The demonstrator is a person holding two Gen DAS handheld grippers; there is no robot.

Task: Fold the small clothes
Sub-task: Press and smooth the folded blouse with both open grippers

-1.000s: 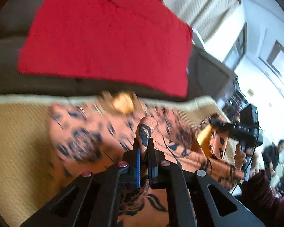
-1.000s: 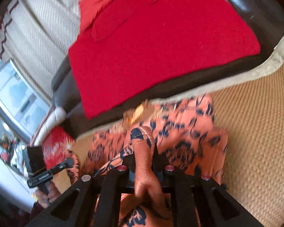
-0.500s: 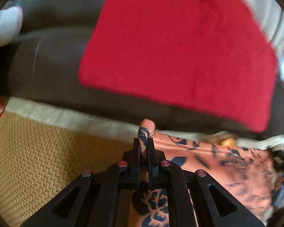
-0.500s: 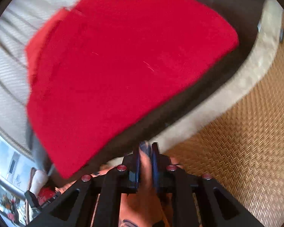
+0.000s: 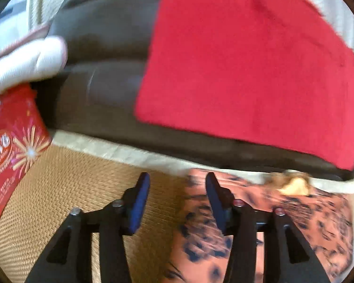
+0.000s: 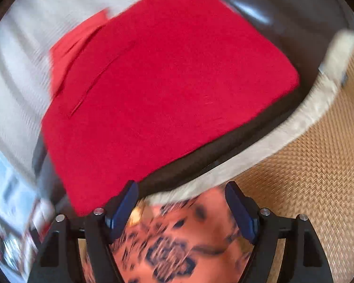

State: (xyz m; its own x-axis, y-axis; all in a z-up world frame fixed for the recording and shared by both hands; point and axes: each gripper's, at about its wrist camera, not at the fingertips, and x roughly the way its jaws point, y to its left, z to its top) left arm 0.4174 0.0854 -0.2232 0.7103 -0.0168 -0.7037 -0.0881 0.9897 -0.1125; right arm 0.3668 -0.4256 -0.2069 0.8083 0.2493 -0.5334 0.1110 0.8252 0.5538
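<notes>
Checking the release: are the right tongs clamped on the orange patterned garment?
No, the right tongs are opening, their pads clear of the orange patterned garment below.

Both of my black two-finger tongs with the blue pads are spreading apart right now. The left tongs point steeply down, jaws opening, nothing pinched; the pads aren't pressing on anything as far as I can see. The right tongs tilt down a bit less and their jaws are opening wider, pads clear on both sides too. Everything's pretty motion-blurred in both wrist views, so I can't make out finer detail.
</notes>
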